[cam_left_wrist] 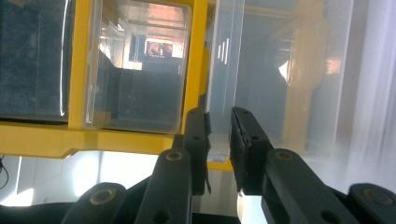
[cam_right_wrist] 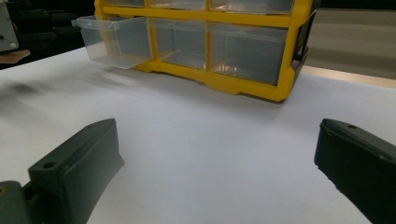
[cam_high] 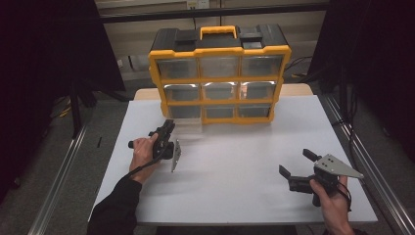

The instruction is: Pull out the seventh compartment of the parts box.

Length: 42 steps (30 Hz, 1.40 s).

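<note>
A yellow and black drawer cabinet [cam_high: 219, 51] with several clear drawers stands at the back of the white table [cam_high: 235, 161]. Its bottom-left drawer [cam_high: 188, 125] is pulled partway out, as the right gripper view also shows the drawer [cam_right_wrist: 112, 39]. My left gripper [cam_high: 167, 128] is turned on its side at that drawer's front. In the left gripper view my left gripper [cam_left_wrist: 219, 128] is shut on the clear front wall [cam_left_wrist: 224, 70] of the drawer. My right gripper [cam_high: 293, 162] rests open at the table's right front, and the right gripper [cam_right_wrist: 215, 154] has nothing between its jaws.
Bare white tabletop lies between the two hands and in front of the cabinet [cam_right_wrist: 243, 88]. Metal rails [cam_high: 63, 161] run along both sides of the table, with dark curtains beyond them. The table's front edge is just below my right hand [cam_high: 335, 205].
</note>
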Each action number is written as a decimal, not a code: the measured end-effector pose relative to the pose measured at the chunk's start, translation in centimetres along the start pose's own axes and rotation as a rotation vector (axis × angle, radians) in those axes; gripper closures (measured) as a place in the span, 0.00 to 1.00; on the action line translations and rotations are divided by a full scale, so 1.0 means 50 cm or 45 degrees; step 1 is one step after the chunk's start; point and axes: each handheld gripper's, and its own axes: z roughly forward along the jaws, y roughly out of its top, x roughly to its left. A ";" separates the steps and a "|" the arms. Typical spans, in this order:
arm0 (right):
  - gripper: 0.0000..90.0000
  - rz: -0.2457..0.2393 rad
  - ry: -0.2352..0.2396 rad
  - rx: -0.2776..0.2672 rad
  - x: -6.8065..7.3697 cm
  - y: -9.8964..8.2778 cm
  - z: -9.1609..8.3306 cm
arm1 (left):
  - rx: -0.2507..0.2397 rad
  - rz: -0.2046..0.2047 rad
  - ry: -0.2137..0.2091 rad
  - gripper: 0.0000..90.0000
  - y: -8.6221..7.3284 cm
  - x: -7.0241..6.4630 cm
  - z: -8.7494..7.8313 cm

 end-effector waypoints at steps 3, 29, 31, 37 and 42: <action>0.00 -0.001 -0.002 0.000 0.000 0.000 0.001 | 0.019 0.021 -0.007 0.86 0.003 0.003 -0.004; 0.00 0.001 -0.004 -0.001 0.000 0.000 0.001 | -0.006 0.010 0.001 0.86 0.001 0.003 -0.017; 0.00 -0.003 0.001 0.000 0.000 0.000 0.001 | 0.018 0.043 -0.011 0.87 0.002 0.006 -0.021; 0.00 0.007 -0.003 0.002 0.000 0.000 0.001 | 0.016 0.036 -0.011 0.86 0.003 0.006 -0.022; 0.00 0.007 -0.003 0.001 0.000 0.000 0.001 | 0.028 0.048 -0.015 0.86 0.005 0.008 -0.024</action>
